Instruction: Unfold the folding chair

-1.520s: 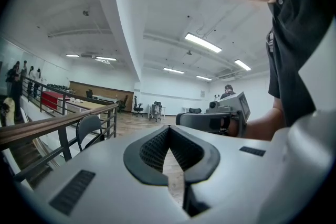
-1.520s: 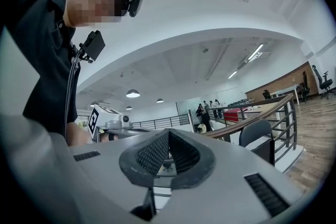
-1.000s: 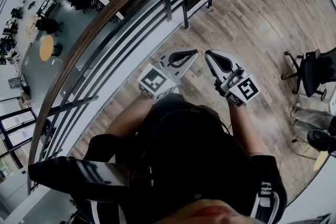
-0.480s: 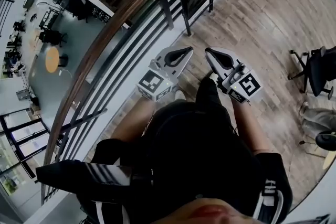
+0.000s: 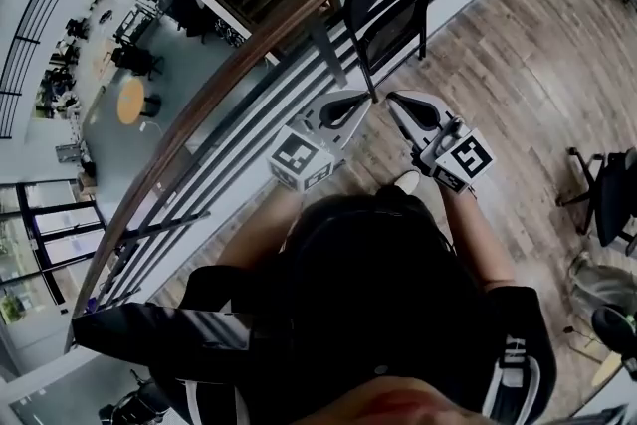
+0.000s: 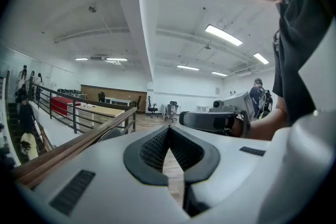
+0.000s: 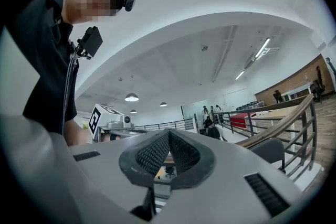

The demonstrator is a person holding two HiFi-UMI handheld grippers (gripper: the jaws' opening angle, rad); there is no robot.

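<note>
The folding chair (image 5: 390, 7), black, stands upright on the wooden floor (image 5: 518, 85) at the far side of the scene, close against the railing (image 5: 299, 85). Its seat seems to lie flat in line with its back, though the head view is too steep to be sure. Neither gripper touches it; both are held out in front of the person, on the near side of the chair, with bare floor between.

The left gripper (image 5: 366, 101) and the right gripper (image 5: 394, 102) point toward the chair with their tips close together, almost meeting. The left gripper view shows its jaws pressed together with nothing between them, and the right gripper view shows the same for the right. The marker cube (image 5: 302, 161) of the left gripper sits beside the railing; the right one's cube (image 5: 460, 160) is just right of the person's shoe (image 5: 406, 181).

An office chair (image 5: 607, 199) stands well apart at the right edge. Beyond the railing, a lower floor shows a round orange table (image 5: 129, 101).
</note>
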